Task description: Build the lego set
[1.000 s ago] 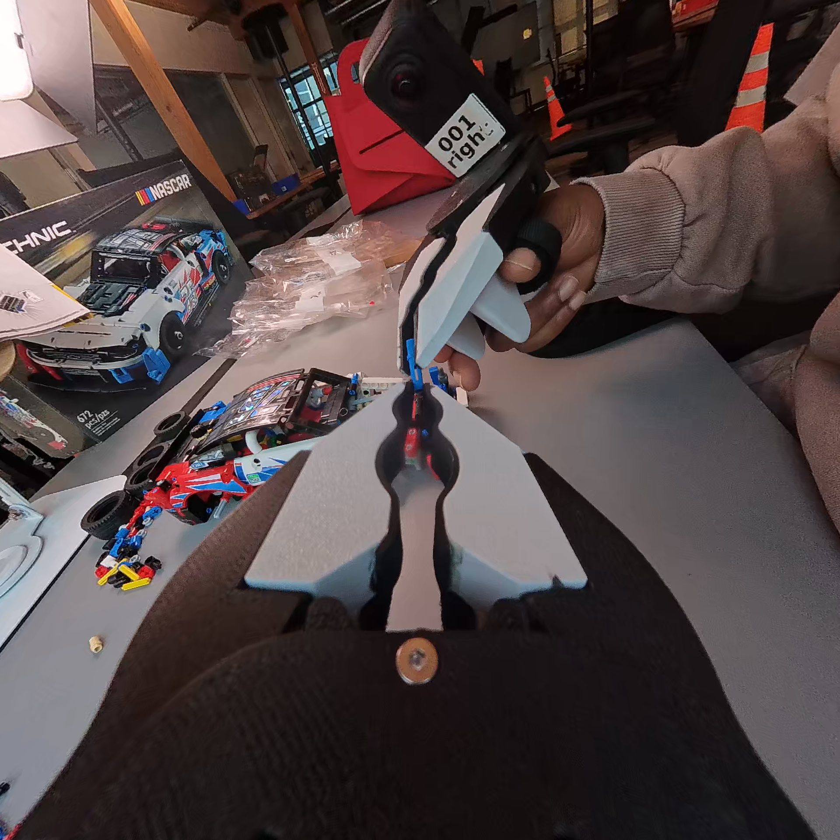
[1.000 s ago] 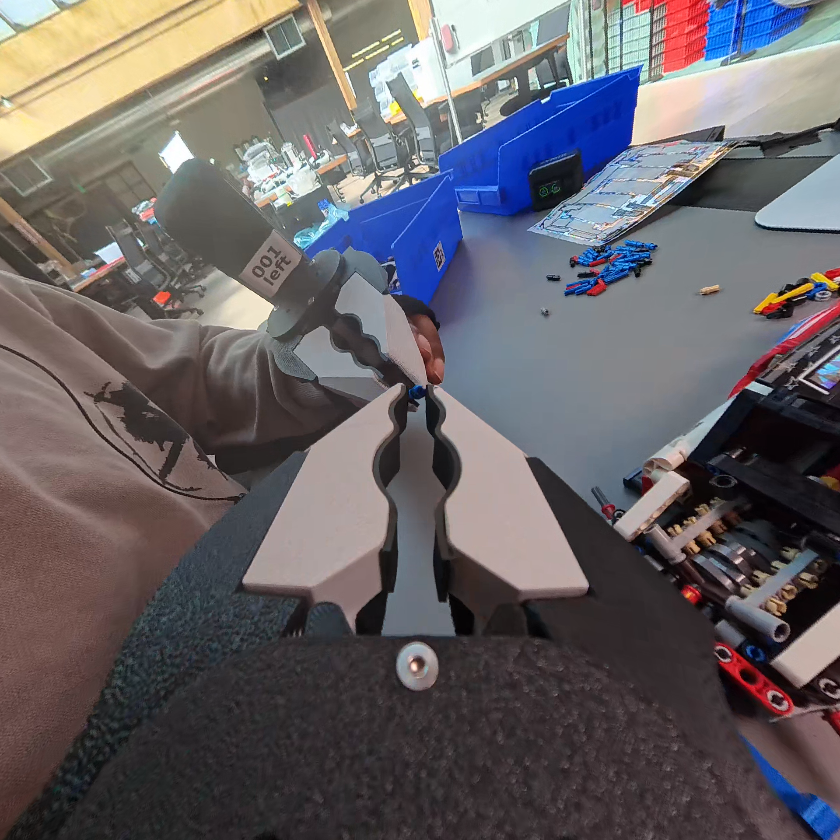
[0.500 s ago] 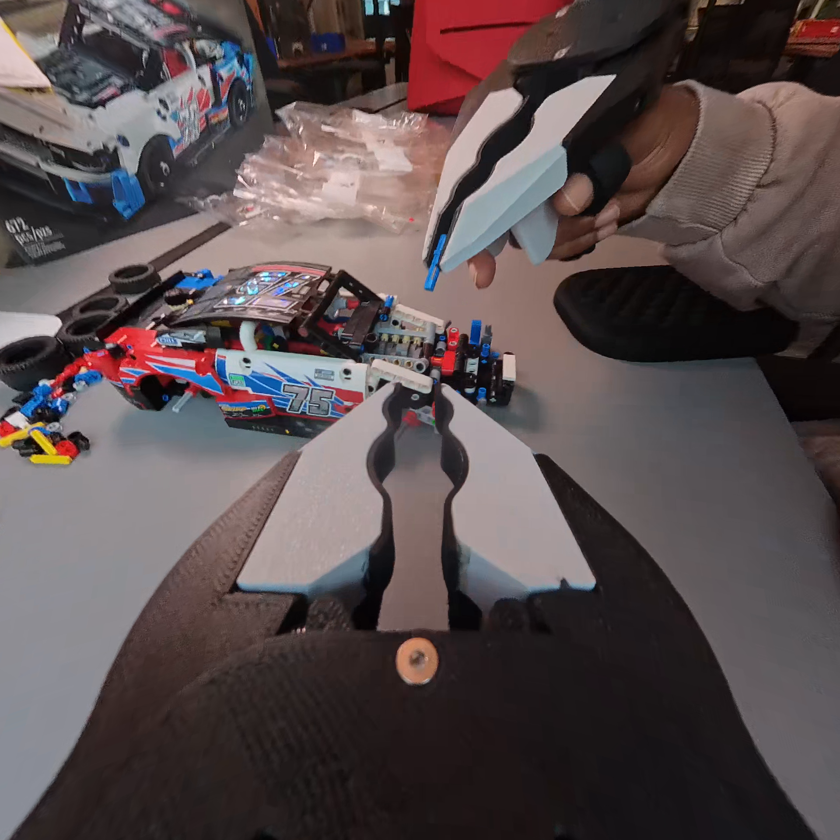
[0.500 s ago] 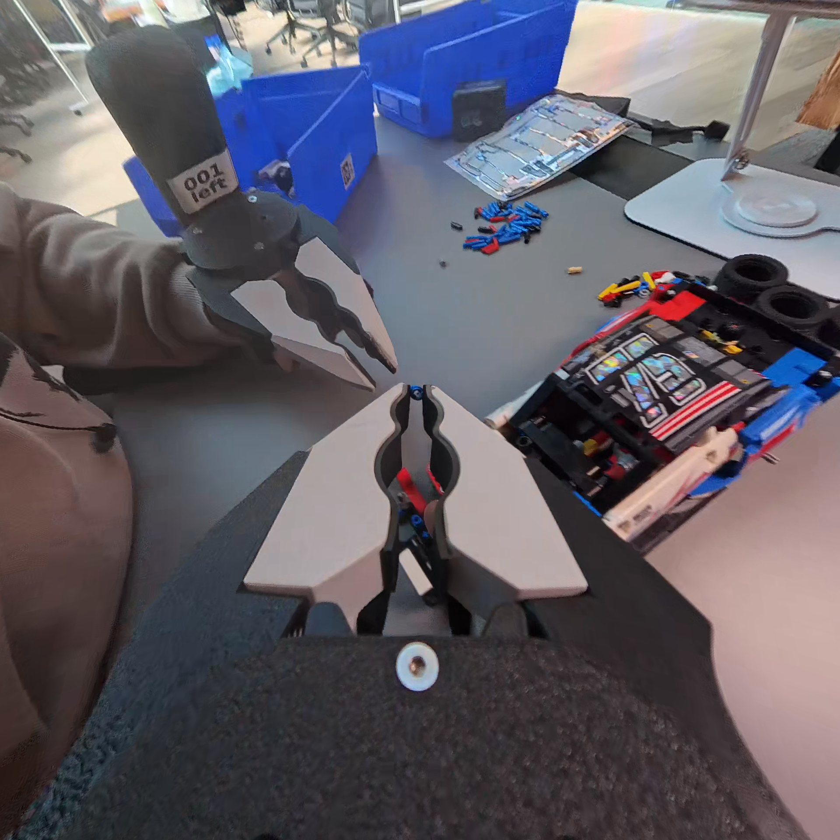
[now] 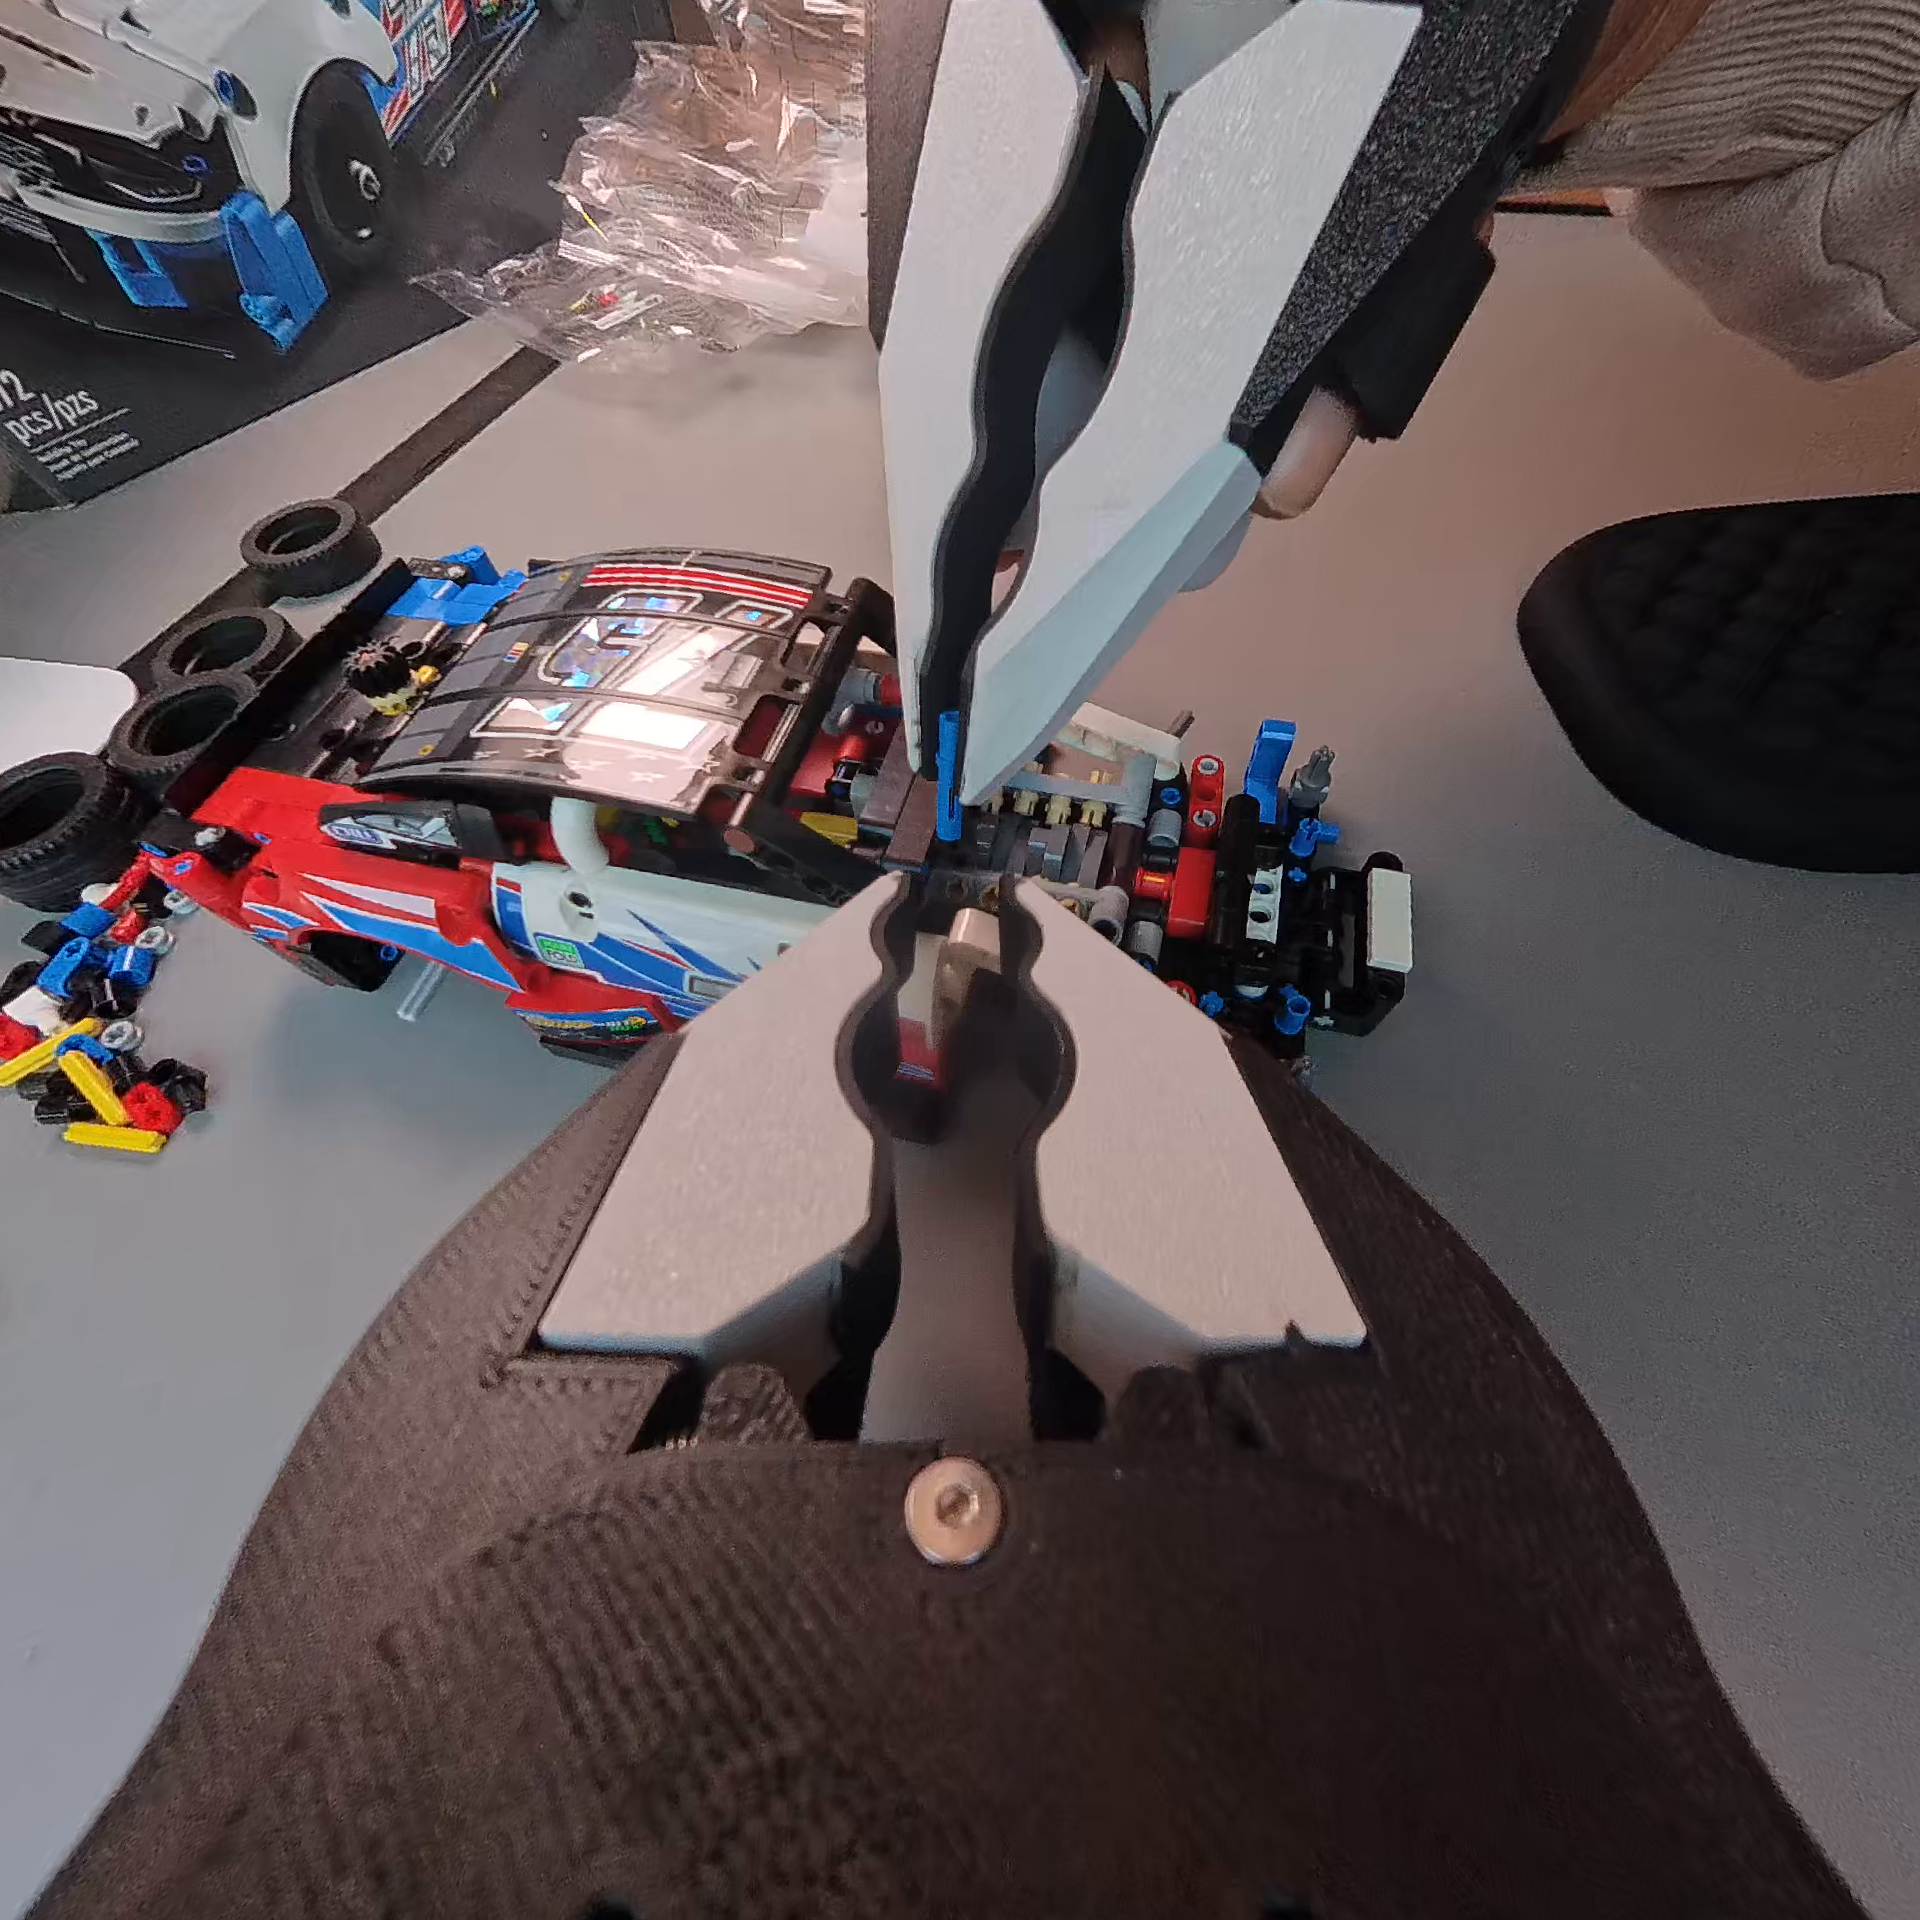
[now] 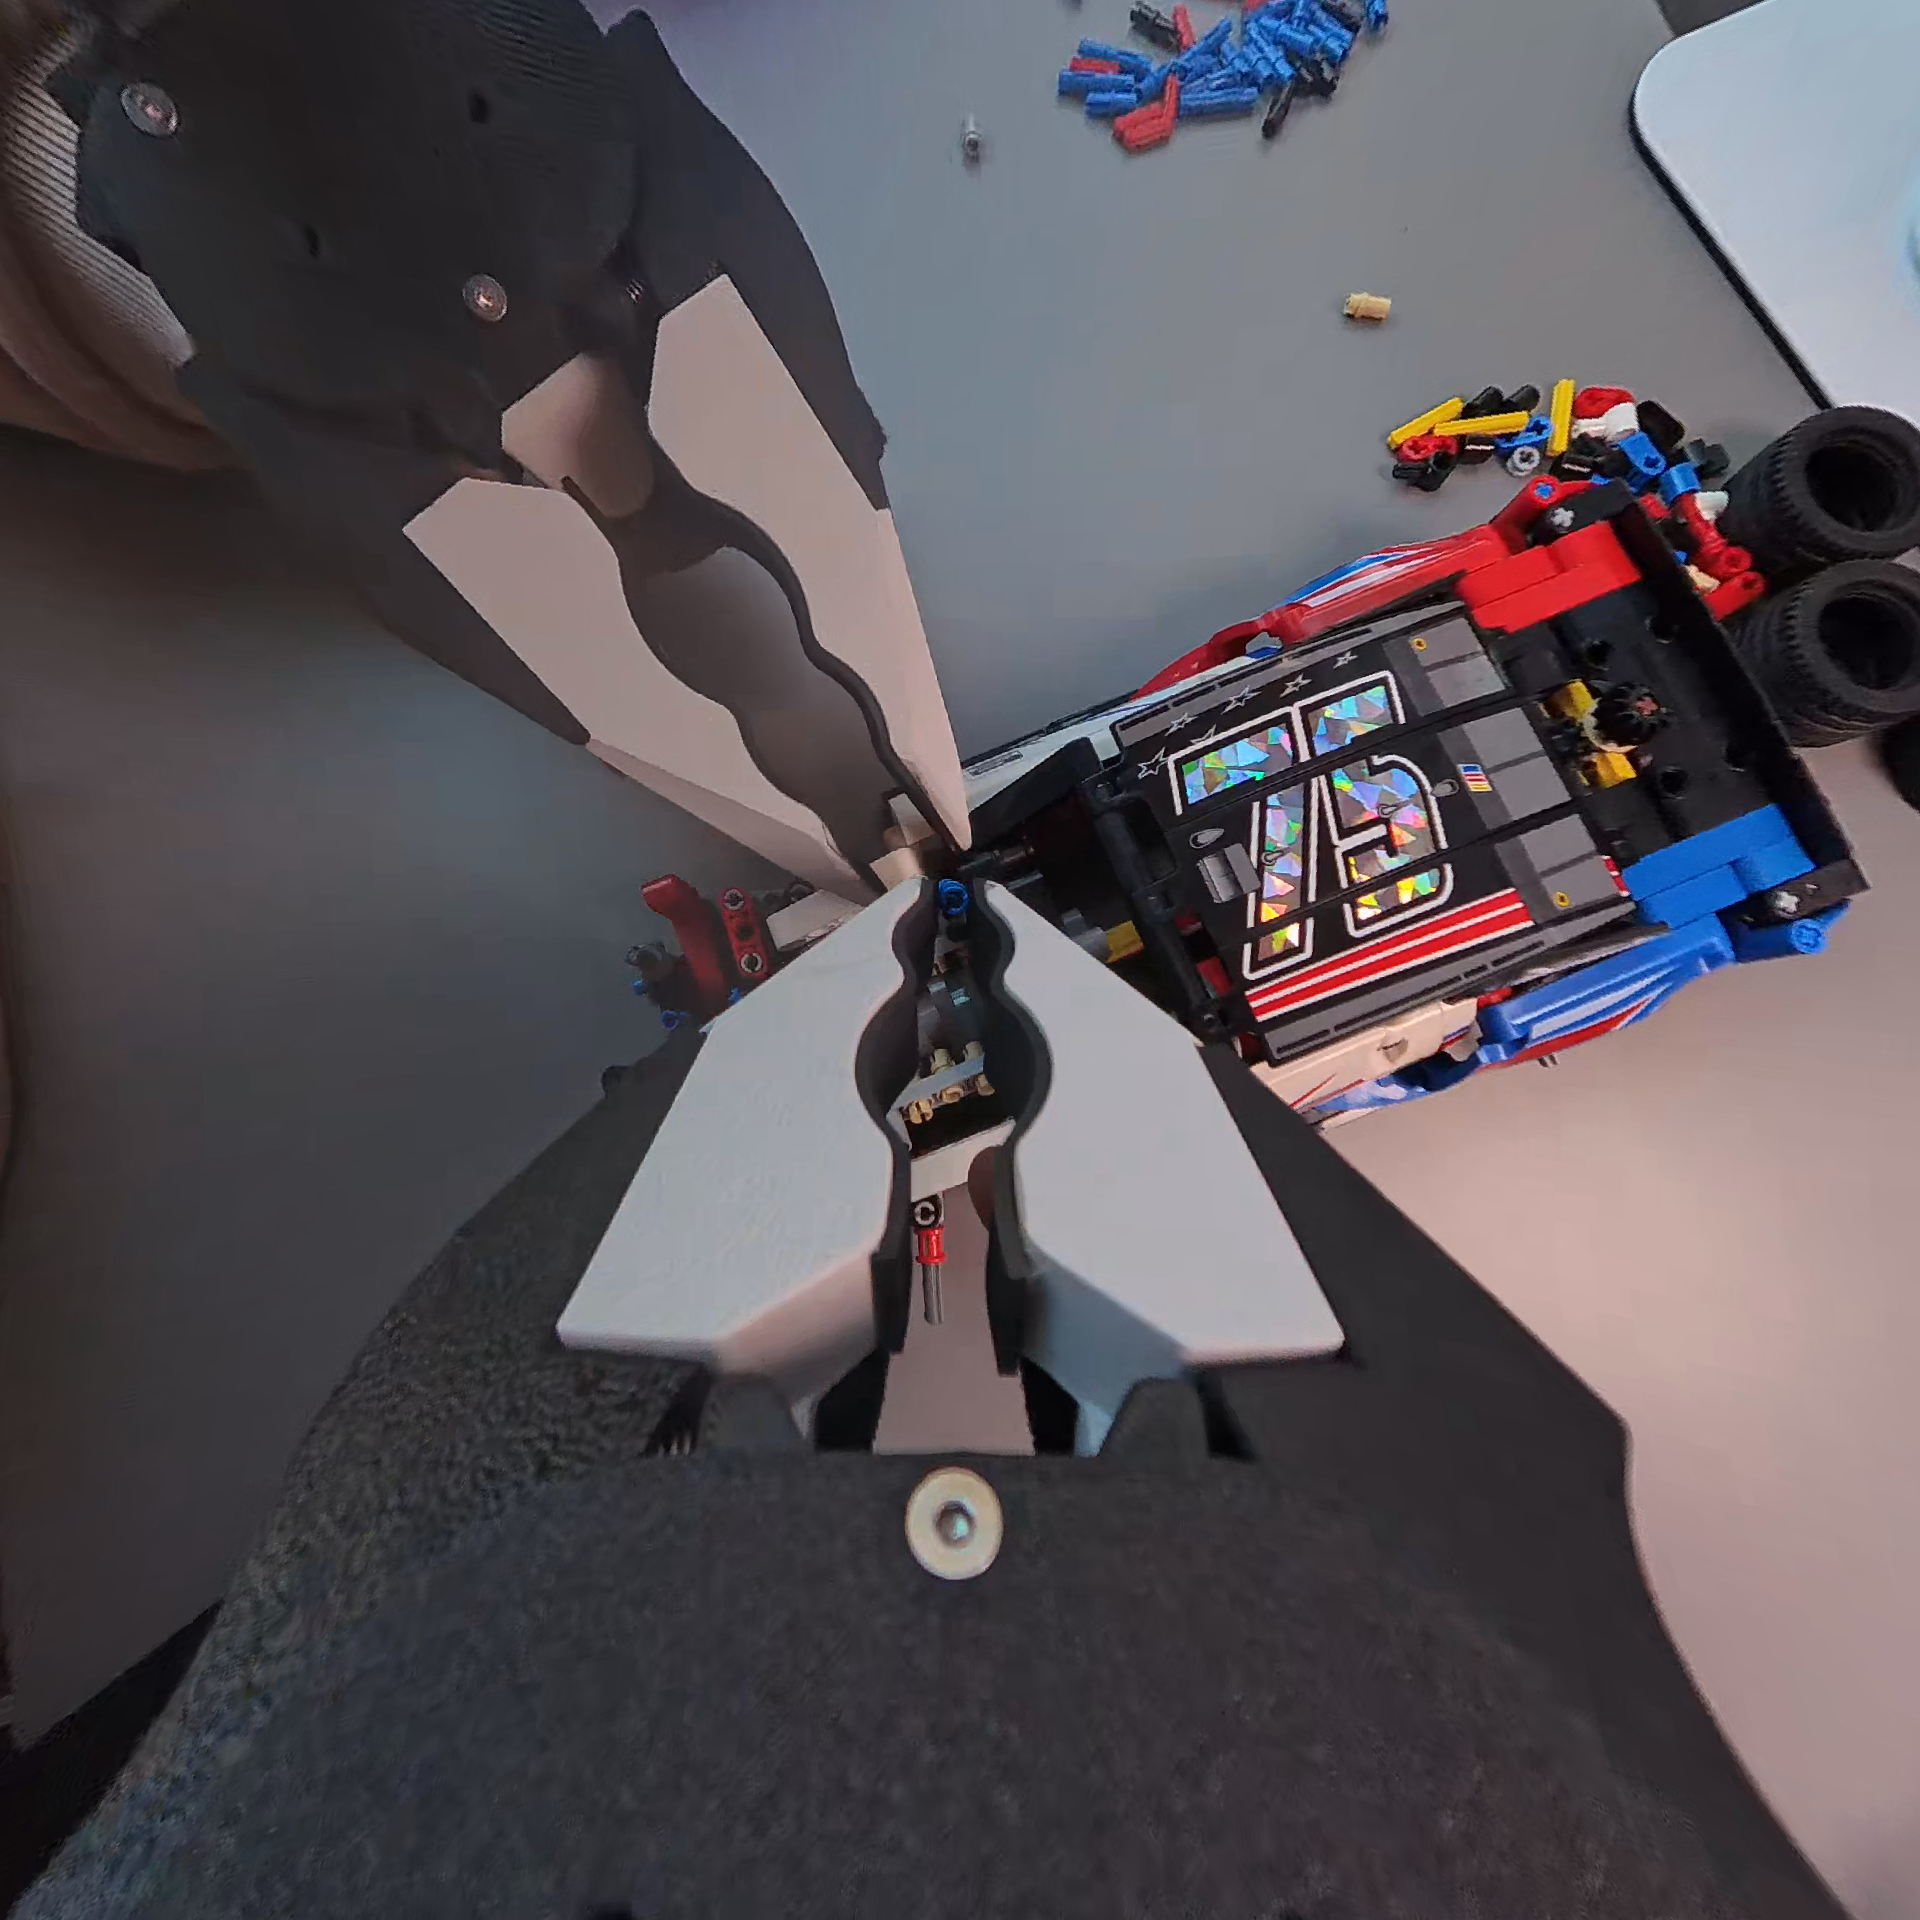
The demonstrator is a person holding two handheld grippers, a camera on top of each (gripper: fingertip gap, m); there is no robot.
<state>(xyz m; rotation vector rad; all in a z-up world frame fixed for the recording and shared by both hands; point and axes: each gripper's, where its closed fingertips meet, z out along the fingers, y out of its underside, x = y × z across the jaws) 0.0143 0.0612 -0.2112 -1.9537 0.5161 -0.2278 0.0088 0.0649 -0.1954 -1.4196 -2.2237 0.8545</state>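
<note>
- Nearest us, our right gripper [image 6: 953, 896] has its pale, wavy-edged jaws pinched on a small blue pin [image 6: 950, 894], held upright at the very tips; the left wrist view shows the same pin [image 5: 947, 774] pointing down onto the model.
- Our left gripper [image 5: 951, 883] is nearly closed, tips pressed at the white side beam of the lego car [image 5: 665, 831]. We cannot tell whether it truly grips the beam or only steadies it.
- We judge the step in hand to be seating the pin into the exposed engine bay behind the roof. The next move calls for a straight, gentle push into a hole, with the car braced.
- The car sits on the matte grey table [image 6: 1143, 436]: glossy red, white and blue shells, a black ribbed roof with holographic stickers.
- Farther off lie loose rubber tyres [image 5: 307, 535], a heap of small pins [image 6: 1216, 73] and crinkled clear bags [image 5: 707, 208].
</note>
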